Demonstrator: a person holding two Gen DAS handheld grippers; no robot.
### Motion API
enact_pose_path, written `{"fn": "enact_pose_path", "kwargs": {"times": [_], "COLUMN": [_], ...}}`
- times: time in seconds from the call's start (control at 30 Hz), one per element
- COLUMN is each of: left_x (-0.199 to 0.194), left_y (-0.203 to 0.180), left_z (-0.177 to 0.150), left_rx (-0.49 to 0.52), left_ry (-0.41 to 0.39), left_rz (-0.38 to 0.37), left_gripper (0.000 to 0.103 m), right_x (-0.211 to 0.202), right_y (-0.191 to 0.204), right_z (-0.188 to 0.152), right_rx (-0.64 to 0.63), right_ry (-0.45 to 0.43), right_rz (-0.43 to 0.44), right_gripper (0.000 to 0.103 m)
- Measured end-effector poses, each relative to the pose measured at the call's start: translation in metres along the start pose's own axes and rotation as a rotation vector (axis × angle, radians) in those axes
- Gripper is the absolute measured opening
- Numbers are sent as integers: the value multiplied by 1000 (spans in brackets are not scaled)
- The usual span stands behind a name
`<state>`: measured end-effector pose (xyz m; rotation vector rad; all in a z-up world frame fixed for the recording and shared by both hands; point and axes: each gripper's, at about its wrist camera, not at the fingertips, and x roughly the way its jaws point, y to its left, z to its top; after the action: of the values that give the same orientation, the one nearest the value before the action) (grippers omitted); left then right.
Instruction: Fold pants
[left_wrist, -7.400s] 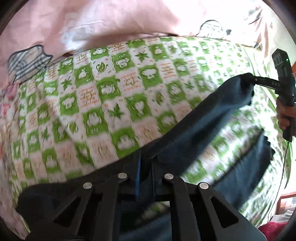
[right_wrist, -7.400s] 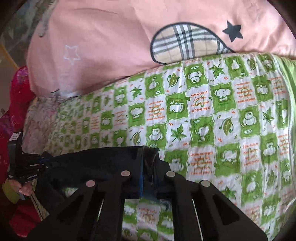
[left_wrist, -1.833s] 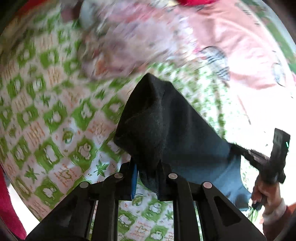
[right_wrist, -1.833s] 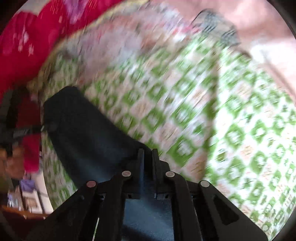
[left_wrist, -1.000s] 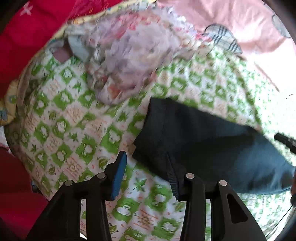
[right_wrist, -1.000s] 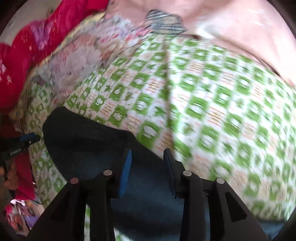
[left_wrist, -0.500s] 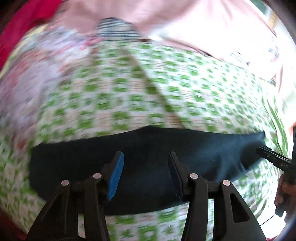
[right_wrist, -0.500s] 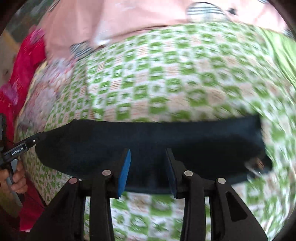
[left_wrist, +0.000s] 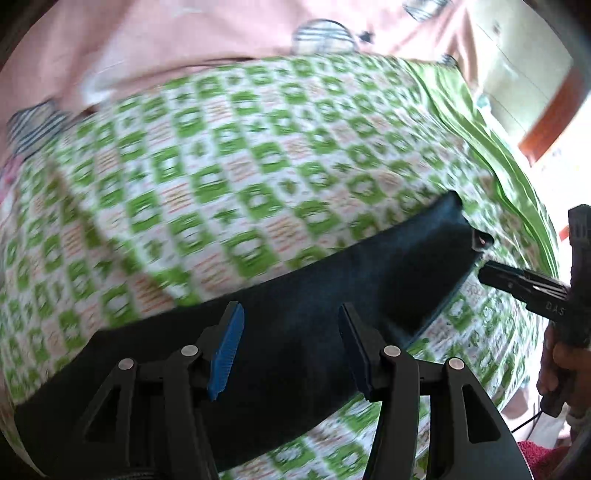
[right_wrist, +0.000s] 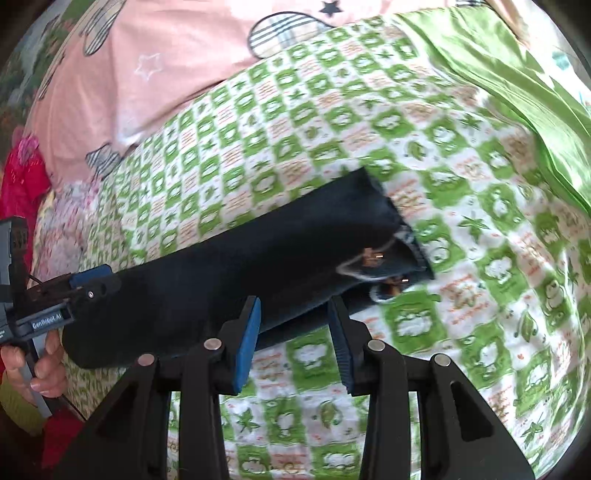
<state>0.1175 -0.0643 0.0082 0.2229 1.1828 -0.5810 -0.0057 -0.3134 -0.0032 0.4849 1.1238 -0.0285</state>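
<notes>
The dark navy pants (left_wrist: 332, 295) lie flat as one long folded band across the green-checked quilt (left_wrist: 229, 155). In the right wrist view the waist end of the pants (right_wrist: 258, 251), with its button, points right. My left gripper (left_wrist: 290, 310) hovers over the middle of the band, its jaws opening, and the cloth lies below them, not pinched. My right gripper (right_wrist: 293, 306) stands open over the band's near edge close to the waist, gripping nothing. Each gripper shows in the other's view: the right gripper (left_wrist: 487, 271) at the waist end, the left gripper (right_wrist: 92, 280) at the leg end.
A pink pillow (right_wrist: 177, 66) with plaid patches lies along the far side. A shiny green sheet (right_wrist: 517, 85) borders the quilt on the right. Red fabric (right_wrist: 22, 177) and a floral cloth (right_wrist: 59, 236) sit at the left. A hand (right_wrist: 37, 369) holds the left gripper's handle.
Both grippers let go of the pants, which now lie laid out as a long band. Both views swung and rolled across the bed, and the left jaws stand wider than a second ago.
</notes>
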Motion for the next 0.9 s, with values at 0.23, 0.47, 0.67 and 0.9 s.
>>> {"fn": "enact_pose_path", "kwargs": {"times": [0.23, 0.47, 0.67, 0.9], "left_x": [38, 80, 110, 97], "left_y": [-42, -71, -94, -118], "left_z": [35, 64, 70, 66], "left_rx": [147, 201, 269, 369], "left_ry": [69, 142, 221, 199], "left_rz": [-50, -116, -141, -147], "left_gripper": [54, 54, 32, 8], "right_x": [8, 13, 16, -7], "right_y": [-25, -40, -41, -45], "right_z": [4, 7, 10, 12], "right_rx": [93, 162, 135, 110], "right_ry": [-4, -22, -33, -57], "right_rz": [10, 41, 19, 24], "right_gripper": [39, 39, 8, 6]}}
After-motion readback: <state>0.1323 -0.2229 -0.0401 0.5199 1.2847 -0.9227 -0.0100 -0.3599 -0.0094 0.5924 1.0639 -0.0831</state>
